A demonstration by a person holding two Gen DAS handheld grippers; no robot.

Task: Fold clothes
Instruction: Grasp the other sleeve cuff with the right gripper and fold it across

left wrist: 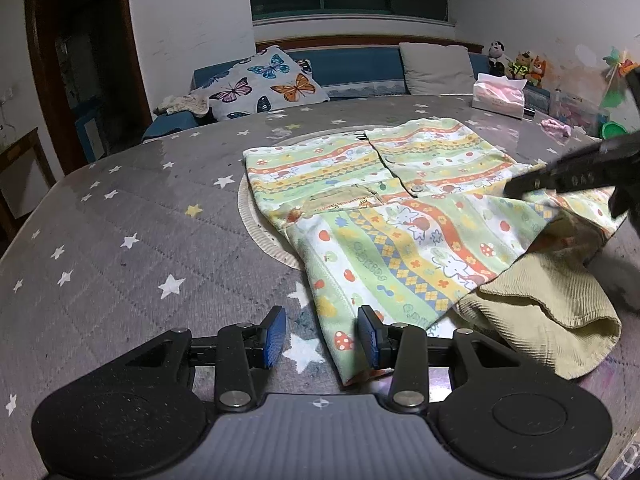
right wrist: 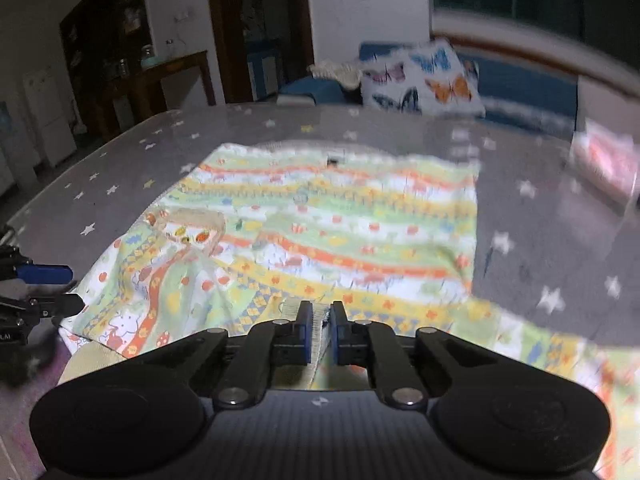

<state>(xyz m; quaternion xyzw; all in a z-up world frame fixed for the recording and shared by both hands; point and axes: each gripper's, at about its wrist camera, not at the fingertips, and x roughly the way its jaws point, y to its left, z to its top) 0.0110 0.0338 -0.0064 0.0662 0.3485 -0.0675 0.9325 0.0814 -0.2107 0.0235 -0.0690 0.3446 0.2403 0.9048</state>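
A child's patterned shirt (left wrist: 400,208) in green, orange and yellow stripes lies partly folded on the grey star-print table cover (left wrist: 120,220). Its pale yellow ribbed lining (left wrist: 552,312) shows at the near right. My left gripper (left wrist: 322,336) is open, its blue pads on either side of the shirt's near corner, just above the table. My right gripper (right wrist: 320,330) is shut on a fold of the shirt (right wrist: 340,220) and holds that edge up; it shows as a dark shape at the right of the left wrist view (left wrist: 576,172). The left gripper shows at the left edge of the right wrist view (right wrist: 40,284).
A round woven mat (left wrist: 260,236) lies under the shirt. A tissue box (left wrist: 500,98) and a small pink cloth (left wrist: 556,126) sit at the far right of the table. A blue sofa with a butterfly cushion (left wrist: 264,84) and plush toys (left wrist: 516,64) stands behind.
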